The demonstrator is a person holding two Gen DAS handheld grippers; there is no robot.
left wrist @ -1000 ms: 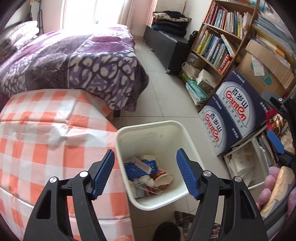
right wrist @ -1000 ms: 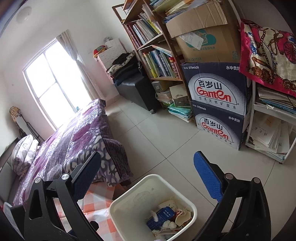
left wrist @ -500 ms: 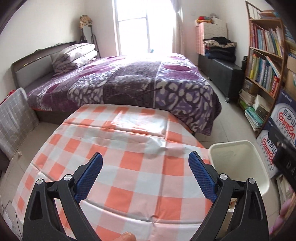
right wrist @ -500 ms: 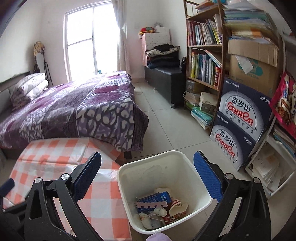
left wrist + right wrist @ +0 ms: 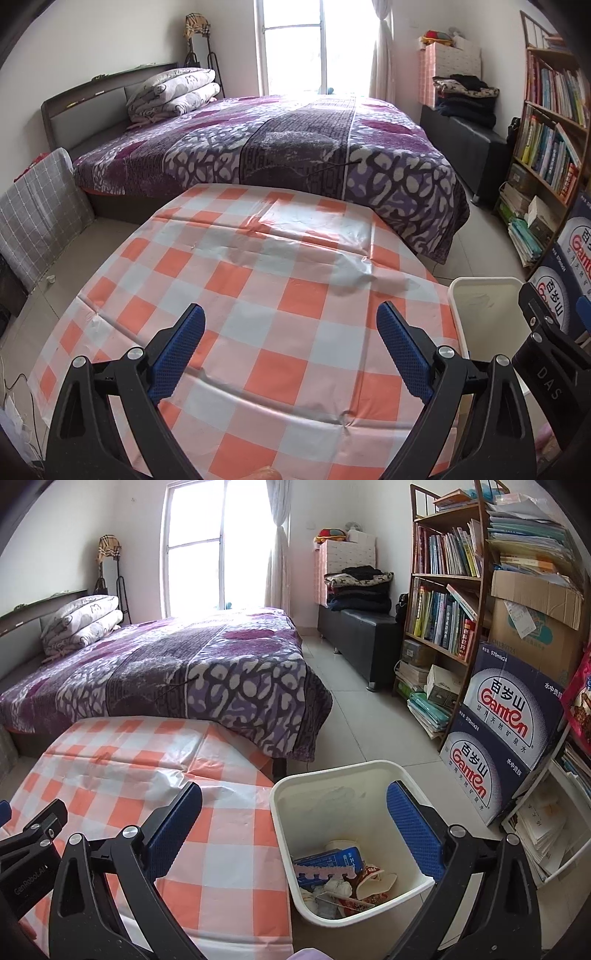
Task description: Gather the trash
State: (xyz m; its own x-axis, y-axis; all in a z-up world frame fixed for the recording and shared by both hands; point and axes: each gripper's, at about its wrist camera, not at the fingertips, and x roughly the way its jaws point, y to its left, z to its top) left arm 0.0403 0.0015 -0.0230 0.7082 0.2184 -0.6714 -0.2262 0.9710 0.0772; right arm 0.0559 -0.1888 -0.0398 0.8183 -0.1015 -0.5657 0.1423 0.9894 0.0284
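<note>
A white trash bin point(image 5: 325, 775) stands on the floor right of the table. It holds trash point(image 5: 340, 878): a blue packet, a pink strip, crumpled paper and wrappers. Its rim also shows in the left wrist view point(image 5: 484, 282). My left gripper point(image 5: 291, 347) is open and empty above the orange-and-white checked tablecloth point(image 5: 258, 280). My right gripper point(image 5: 295, 830) is open and empty, above the table's right edge and the bin. Part of the right gripper's body shows at the right of the left wrist view point(image 5: 546, 350).
A bed with a purple blanket point(image 5: 295, 147) lies beyond the table. A bookshelf point(image 5: 443, 590) and stacked Ganten water boxes point(image 5: 506, 731) stand to the right of the bin. A black bench point(image 5: 358, 635) stands along the far wall. A grey checked panel point(image 5: 37, 214) leans at the left.
My left gripper has swung left from over the bin to over the table. My right view has tilted down and left, so the table and the bin's inside show more fully.
</note>
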